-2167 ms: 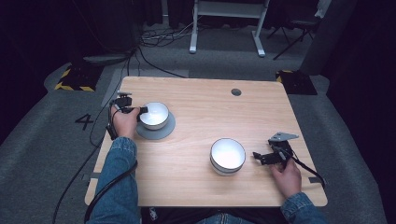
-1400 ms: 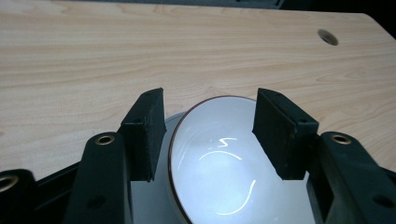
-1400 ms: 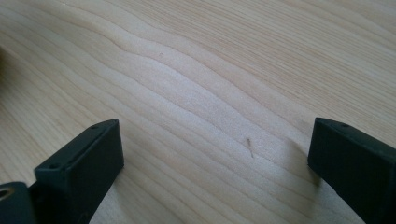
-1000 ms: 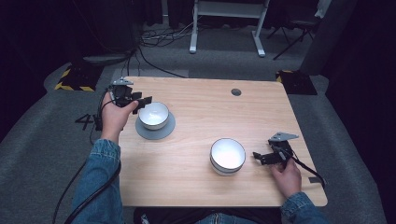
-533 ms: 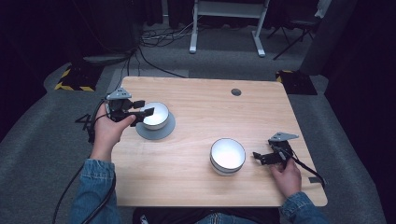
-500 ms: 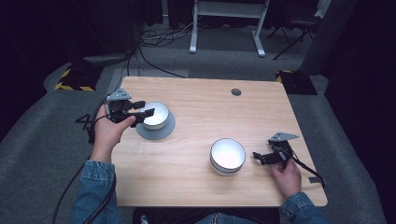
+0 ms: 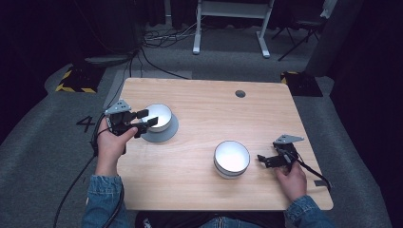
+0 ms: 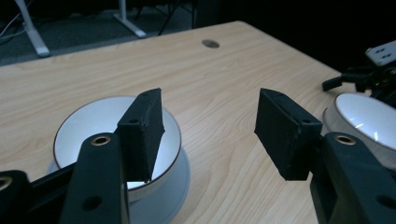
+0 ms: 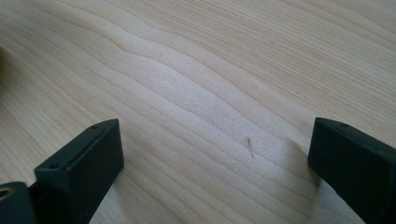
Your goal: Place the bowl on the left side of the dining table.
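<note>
Dark room, wooden table point(image 7: 199, 109) bearing two white bowls. Left gripper point(image 7: 148, 118) spread, jaws just opening further, nothing between them, poised at the left bowl point(image 7: 159, 116) sitting on a grey saucer point(image 7: 164, 136). Right gripper point(image 7: 260, 159) spread and empty, resting near the right bowl point(image 7: 231, 158). Likely approaching for a grasp on the left bowl's rim; next: straddle the rim with one jaw inside, then close

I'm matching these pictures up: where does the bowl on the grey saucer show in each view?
High view: bowl on the grey saucer, left of centre, by the left gripper.
Left gripper view: lower left, behind the left-hand jaw.
Right gripper view: not in it.
Shared landmark: the table's round hole.
</note>
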Action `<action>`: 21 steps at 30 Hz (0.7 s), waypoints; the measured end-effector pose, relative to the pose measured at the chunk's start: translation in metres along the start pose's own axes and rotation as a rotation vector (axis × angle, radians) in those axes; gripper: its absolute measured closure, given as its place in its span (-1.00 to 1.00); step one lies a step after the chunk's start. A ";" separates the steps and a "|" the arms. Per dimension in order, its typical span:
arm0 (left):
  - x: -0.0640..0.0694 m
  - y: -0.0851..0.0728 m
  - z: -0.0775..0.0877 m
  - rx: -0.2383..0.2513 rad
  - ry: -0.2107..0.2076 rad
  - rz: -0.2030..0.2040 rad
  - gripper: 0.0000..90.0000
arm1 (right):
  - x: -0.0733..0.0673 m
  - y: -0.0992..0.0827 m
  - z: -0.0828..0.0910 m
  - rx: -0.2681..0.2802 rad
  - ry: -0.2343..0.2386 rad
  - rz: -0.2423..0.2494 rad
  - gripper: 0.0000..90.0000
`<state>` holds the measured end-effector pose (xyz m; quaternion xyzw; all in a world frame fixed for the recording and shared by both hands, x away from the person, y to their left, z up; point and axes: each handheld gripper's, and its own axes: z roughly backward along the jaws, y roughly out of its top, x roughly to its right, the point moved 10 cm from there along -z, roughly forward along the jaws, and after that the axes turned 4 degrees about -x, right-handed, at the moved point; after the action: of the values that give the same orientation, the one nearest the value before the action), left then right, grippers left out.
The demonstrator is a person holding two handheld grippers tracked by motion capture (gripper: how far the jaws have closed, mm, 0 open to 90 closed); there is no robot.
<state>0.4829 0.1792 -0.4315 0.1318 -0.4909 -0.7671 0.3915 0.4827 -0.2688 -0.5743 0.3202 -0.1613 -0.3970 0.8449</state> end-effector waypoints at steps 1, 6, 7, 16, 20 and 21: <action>0.000 -0.001 0.000 0.002 -0.002 0.005 -0.08 | 0.000 0.000 0.000 0.000 0.000 0.000 -0.92; 0.012 -0.004 -0.005 -0.023 -0.027 -0.033 -0.08 | 0.000 0.000 0.000 0.000 0.000 0.000 -0.92; 0.012 -0.004 -0.005 -0.023 -0.027 -0.033 -0.07 | 0.000 0.000 0.000 0.000 0.000 0.000 -0.92; 0.053 0.004 -0.013 -0.063 -0.092 -0.146 -0.08 | 0.000 0.000 0.000 0.000 0.000 0.000 -0.92; 0.071 0.006 -0.015 -0.080 -0.118 -0.180 -0.09 | 0.000 0.000 0.000 0.000 0.000 0.000 -0.92; 0.075 0.006 -0.015 -0.084 -0.126 -0.191 -0.09 | 0.000 0.000 0.000 0.000 0.000 0.000 -0.92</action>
<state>0.4457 0.1136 -0.4201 0.1129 -0.4673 -0.8274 0.2903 0.4827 -0.2688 -0.5743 0.3201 -0.1613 -0.3969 0.8450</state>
